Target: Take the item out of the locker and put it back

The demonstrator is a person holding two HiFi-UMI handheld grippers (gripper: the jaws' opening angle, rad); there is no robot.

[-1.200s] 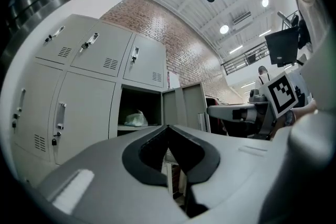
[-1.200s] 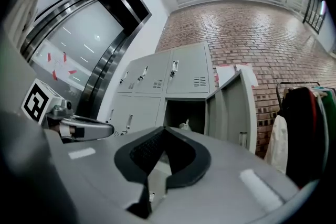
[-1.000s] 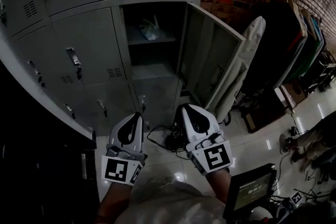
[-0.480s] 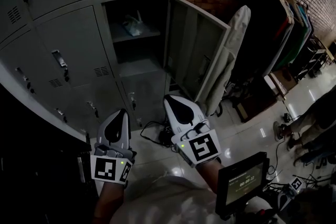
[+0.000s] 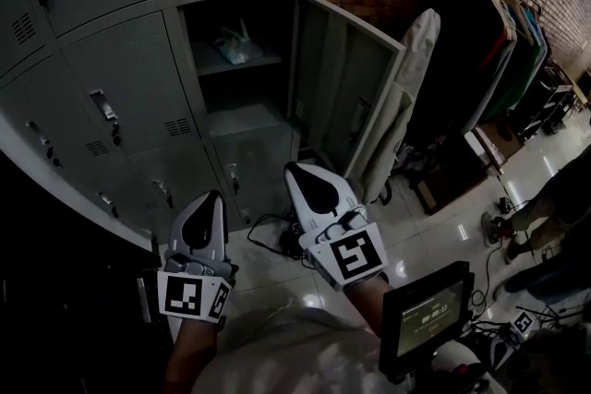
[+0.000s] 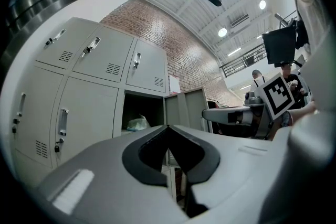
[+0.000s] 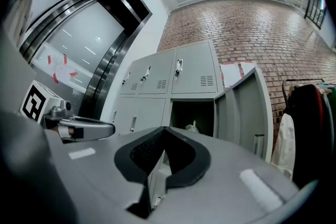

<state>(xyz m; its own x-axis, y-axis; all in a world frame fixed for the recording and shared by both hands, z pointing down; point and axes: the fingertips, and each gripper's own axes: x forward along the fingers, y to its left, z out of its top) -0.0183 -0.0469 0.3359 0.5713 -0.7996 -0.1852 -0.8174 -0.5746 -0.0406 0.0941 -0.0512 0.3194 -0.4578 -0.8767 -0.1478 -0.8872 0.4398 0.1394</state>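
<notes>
The open locker (image 5: 242,60) stands ahead with its door (image 5: 342,97) swung out to the right. On its upper shelf lies the item, a pale crumpled plastic bag (image 5: 231,44), also visible as the bag (image 6: 137,123) and the bag (image 7: 191,127). My left gripper (image 5: 211,198) and right gripper (image 5: 301,171) hang side by side low in front of the lockers, well short of the opening. Both are shut with nothing between the jaws. The left gripper's tip (image 6: 168,127) and the right gripper's tip (image 7: 165,128) point toward the locker.
Closed grey lockers (image 5: 120,97) fill the left. A white garment (image 5: 416,78) and a rack of dark clothes (image 5: 503,60) stand right of the door. Cables (image 5: 282,240) lie on the glossy floor. A small screen (image 5: 427,318) sits low right; a person's legs (image 5: 545,198) are at the right edge.
The head view has swung, so the lockers now sit further left and higher in the picture. Both grippers stay shut and side by side. The person at the right edge has shifted.
</notes>
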